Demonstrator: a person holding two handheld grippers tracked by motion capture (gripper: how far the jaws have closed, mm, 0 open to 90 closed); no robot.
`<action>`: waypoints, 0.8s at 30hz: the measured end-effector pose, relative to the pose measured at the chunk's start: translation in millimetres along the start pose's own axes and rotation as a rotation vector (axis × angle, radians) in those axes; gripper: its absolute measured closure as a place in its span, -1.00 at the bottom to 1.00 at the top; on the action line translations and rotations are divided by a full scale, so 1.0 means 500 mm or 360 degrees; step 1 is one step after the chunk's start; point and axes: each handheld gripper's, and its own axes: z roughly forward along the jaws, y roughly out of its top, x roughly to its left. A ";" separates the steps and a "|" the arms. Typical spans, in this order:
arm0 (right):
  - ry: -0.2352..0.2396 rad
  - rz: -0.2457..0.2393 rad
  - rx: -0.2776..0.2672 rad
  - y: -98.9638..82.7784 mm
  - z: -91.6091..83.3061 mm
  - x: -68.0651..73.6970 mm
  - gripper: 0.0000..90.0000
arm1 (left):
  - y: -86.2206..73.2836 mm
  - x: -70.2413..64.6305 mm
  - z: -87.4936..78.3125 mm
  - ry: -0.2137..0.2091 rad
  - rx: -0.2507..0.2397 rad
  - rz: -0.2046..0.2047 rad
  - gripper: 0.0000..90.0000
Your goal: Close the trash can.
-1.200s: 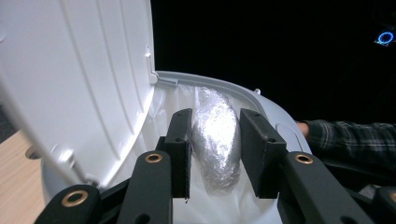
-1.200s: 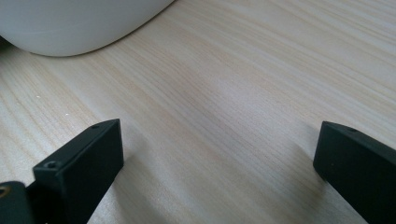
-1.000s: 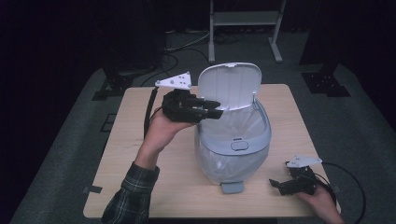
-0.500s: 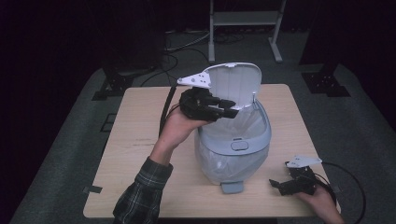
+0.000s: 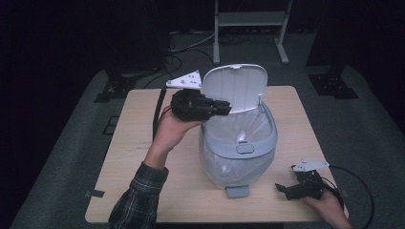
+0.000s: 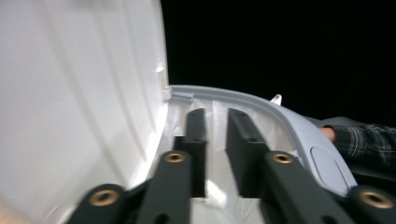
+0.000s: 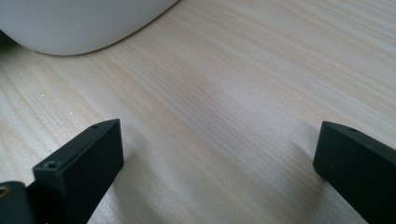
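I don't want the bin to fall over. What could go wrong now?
1. The left tool sits at the rim of the bin, right beside the raised lid. A nudge could knock the lid down onto it.
2. Its jaws have just been closing with nothing between them, close to the thin bag inside; they might snag or tear it.
3. The right tool rests open on the table, away from the bin, so nothing steadies it if pushed.

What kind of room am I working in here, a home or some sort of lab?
Probably a lab or recording studio, not a home. A lone wooden table stands on grey carpet with black walls around it, cables trail over the floor, and a metal stand sits behind. A lidded bin is the prop.
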 end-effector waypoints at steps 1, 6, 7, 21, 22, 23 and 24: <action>0.0000 0.0000 0.0000 0.000 0.000 0.000 -0.99 | -0.002 0.003 -0.008 0.0011 -0.0003 -0.0002 0.89; 0.0000 0.0000 0.0000 0.000 0.000 0.000 -0.99 | -0.012 0.019 -0.046 0.0090 0.0003 -0.0022 1.00; 0.0000 0.0000 0.0000 0.000 0.000 0.000 -0.99 | -0.015 0.024 -0.054 0.0100 -0.0005 -0.0028 1.00; 0.0000 -0.0001 0.0000 0.000 0.000 0.000 -0.99 | -0.037 0.083 -0.124 0.0265 -0.0102 -0.0112 1.00; 0.0000 0.0000 0.0000 0.000 0.000 0.000 -0.99 | -0.037 0.083 -0.124 0.0265 -0.0102 -0.0112 1.00; 0.0000 -0.0001 0.0000 0.000 0.000 0.000 -0.99 | -0.035 0.093 -0.123 0.0284 -0.0120 -0.0120 1.00; 0.0000 0.0000 0.0000 0.000 0.000 0.000 -0.99 | -0.034 0.099 -0.121 0.0292 -0.0126 -0.0121 1.00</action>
